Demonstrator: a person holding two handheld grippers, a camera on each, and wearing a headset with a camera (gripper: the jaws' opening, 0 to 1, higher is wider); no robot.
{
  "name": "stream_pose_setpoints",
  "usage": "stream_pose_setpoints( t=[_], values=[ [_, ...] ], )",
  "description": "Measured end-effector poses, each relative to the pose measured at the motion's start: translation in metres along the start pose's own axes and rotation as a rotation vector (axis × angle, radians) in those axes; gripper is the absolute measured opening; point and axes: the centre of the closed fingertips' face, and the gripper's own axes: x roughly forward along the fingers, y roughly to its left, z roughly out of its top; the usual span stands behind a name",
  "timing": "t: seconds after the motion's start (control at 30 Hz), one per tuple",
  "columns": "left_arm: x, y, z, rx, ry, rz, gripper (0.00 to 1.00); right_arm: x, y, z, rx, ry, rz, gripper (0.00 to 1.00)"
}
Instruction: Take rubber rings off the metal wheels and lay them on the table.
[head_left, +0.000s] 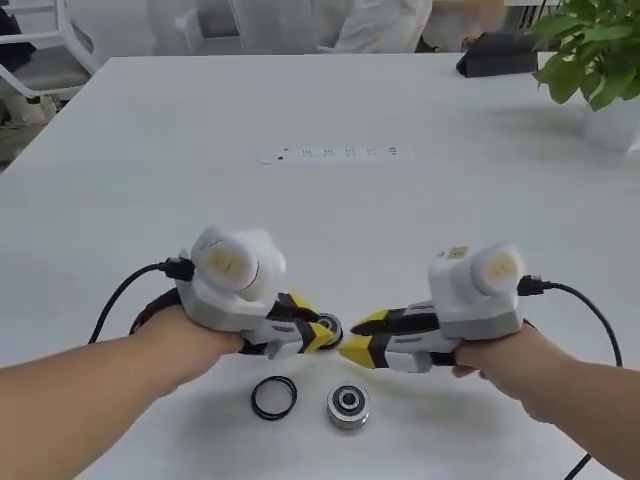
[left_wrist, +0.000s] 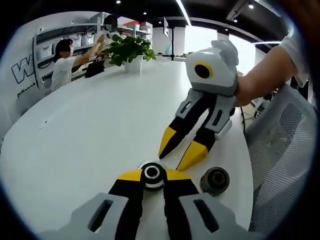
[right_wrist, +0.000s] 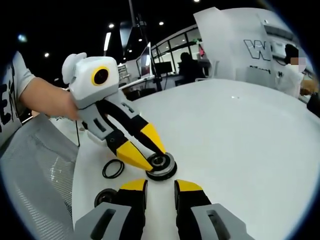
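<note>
The left gripper grasps a wheel. The right gripper, parted and empty, could knock it loose onto the surface while pinching its rubber ring.

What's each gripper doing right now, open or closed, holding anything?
Left gripper: closed on a metal wheel.
Right gripper: open, nothing between its fingers.

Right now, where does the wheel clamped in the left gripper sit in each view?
Head view: held wheel, lower centre, at the left gripper tips.
Left gripper view: bottom centre, between its own jaws.
Right gripper view: centre, just beyond its own jaws.
Shared landmark: the bare wheel lying on the table nearby.
</note>
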Motion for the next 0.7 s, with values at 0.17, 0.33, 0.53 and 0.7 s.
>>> stream_pose_setpoints(
  t=[0.17, 0.33, 0.53, 0.7],
  values=[
    [-0.002, 0.002, 0.001, -0.001, 0.0, 0.01, 0.07, 0.003, 0.0, 0.002, -0.004, -0.002, -0.007, 0.19],
    [-0.001, 0.002, 0.001, -0.005, -0.006, 0.013, 0.07, 0.007, 0.0, 0.004, -0.012, -0.004, -0.019, 0.2],
    [-0.001, 0.001, 0.001, -0.007, -0.007, 0.019, 0.07, 0.012, 0.001, 0.005, -0.026, 0.0, -0.029, 0.22],
    [-0.001, 0.002, 0.0, -0.009, -0.007, 0.021, 0.07, 0.014, -0.002, 0.005, -0.044, 0.005, -0.052, 0.24]
  ],
)
